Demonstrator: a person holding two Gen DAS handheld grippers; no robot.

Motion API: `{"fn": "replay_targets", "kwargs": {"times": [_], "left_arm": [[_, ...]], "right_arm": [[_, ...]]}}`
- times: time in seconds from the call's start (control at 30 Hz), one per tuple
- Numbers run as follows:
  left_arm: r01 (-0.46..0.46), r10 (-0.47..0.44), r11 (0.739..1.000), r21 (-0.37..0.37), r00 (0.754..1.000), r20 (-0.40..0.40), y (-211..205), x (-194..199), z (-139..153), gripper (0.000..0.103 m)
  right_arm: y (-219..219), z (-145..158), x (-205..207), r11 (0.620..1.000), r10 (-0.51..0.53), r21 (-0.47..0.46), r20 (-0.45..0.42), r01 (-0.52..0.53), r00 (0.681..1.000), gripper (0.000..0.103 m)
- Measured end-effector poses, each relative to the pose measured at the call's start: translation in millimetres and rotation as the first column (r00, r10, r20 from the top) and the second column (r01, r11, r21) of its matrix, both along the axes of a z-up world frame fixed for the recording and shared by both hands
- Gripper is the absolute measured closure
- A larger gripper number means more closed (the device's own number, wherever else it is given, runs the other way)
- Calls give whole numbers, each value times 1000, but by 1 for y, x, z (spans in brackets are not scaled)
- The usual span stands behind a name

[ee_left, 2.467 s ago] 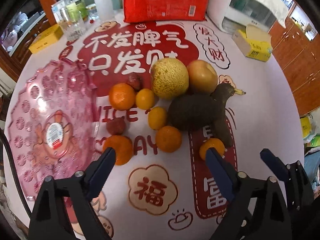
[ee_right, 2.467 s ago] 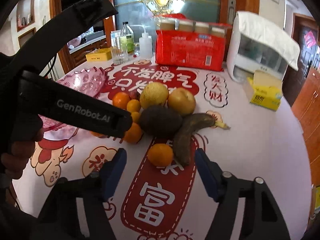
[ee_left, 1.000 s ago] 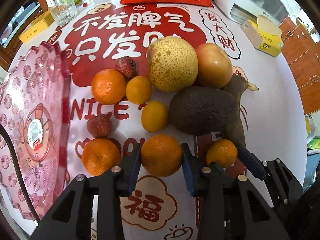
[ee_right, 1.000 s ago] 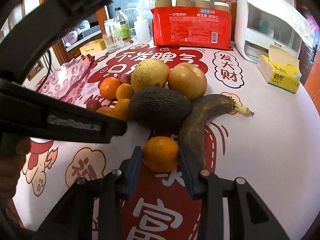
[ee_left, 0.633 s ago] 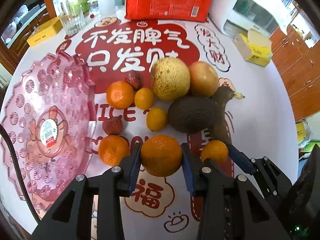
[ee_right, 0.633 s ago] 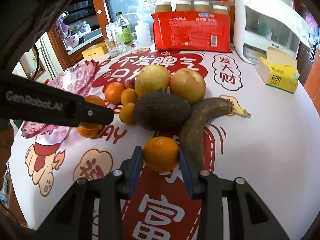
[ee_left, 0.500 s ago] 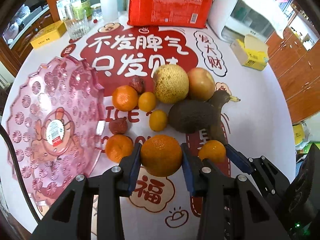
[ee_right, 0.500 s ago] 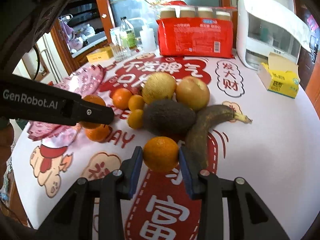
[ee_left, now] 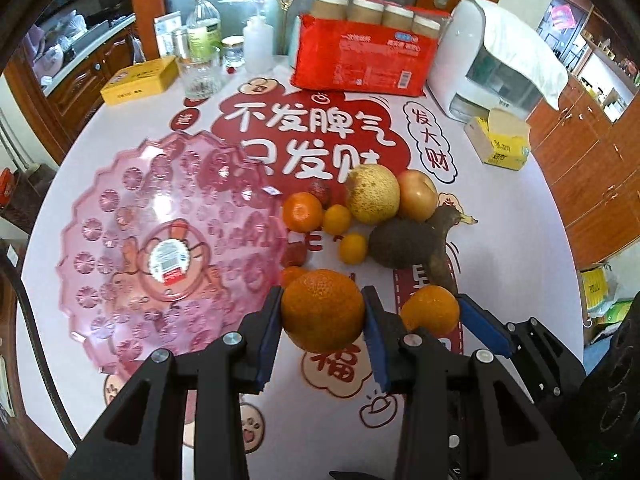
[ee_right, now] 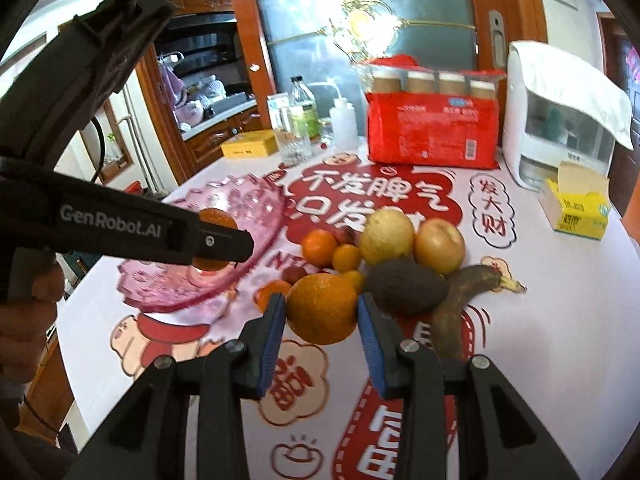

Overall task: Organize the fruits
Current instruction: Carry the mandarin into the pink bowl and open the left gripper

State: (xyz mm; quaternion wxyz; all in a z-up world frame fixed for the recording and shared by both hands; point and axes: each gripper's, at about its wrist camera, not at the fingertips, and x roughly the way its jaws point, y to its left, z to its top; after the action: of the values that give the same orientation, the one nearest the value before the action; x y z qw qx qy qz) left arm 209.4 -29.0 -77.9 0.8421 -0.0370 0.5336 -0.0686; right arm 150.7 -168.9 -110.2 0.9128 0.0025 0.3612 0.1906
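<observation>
My left gripper (ee_left: 322, 300) is shut on a large orange (ee_left: 322, 312), held above the table beside the right rim of the pink plastic plate (ee_left: 120, 200). In the right wrist view the left gripper (ee_right: 216, 240) and its orange hang over the plate (ee_right: 248, 204). My right gripper (ee_right: 320, 304) is shut on a second orange (ee_right: 322, 310), lifted in front of the fruit pile. On the table lie a speckled melon (ee_left: 372, 194), an apple (ee_left: 418, 196), an avocado (ee_left: 404, 242), a dark banana (ee_left: 444, 256), small mandarins (ee_left: 302, 212) and lychees (ee_left: 294, 254).
At the back stand a red pack of paper cups (ee_left: 360, 60), a white appliance (ee_left: 492, 64), a yellow tissue box (ee_left: 500, 144), a glass (ee_left: 200, 76), bottles and a yellow tin (ee_left: 140, 80). A hand (ee_right: 24, 312) holds the left gripper's handle.
Both grippers have risen off the table, each with its orange. The left one has carried its orange leftward to the pink plate, and the view has pulled back from the pile.
</observation>
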Motion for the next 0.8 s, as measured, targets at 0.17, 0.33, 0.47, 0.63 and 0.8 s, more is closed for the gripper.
{"fn": "replay_targets", "kwargs": {"times": [0.17, 0.33, 0.47, 0.63, 0.8], "left_arm": [[-10, 10, 1000, -3, 1000, 24, 22, -8, 9, 66], [-15, 16, 1000, -5, 999, 44, 53, -16, 16, 66], [-19, 19, 1000, 2, 999, 49, 78, -19, 15, 66], [-29, 28, 1000, 10, 998, 50, 110, -20, 10, 66], [-47, 46, 999, 13, 998, 33, 145, -15, -5, 66]], "right_arm": [[20, 14, -8, 1000, 13, 9, 34, -13, 999, 66], [47, 22, -15, 1000, 23, 7, 63, -24, 998, 66], [68, 22, -19, 1000, 16, 25, 67, -18, 998, 66], [97, 15, -19, 999, 6, 51, 49, -8, 999, 66], [123, 5, -13, 998, 7, 56, 20, -9, 1000, 66]]}}
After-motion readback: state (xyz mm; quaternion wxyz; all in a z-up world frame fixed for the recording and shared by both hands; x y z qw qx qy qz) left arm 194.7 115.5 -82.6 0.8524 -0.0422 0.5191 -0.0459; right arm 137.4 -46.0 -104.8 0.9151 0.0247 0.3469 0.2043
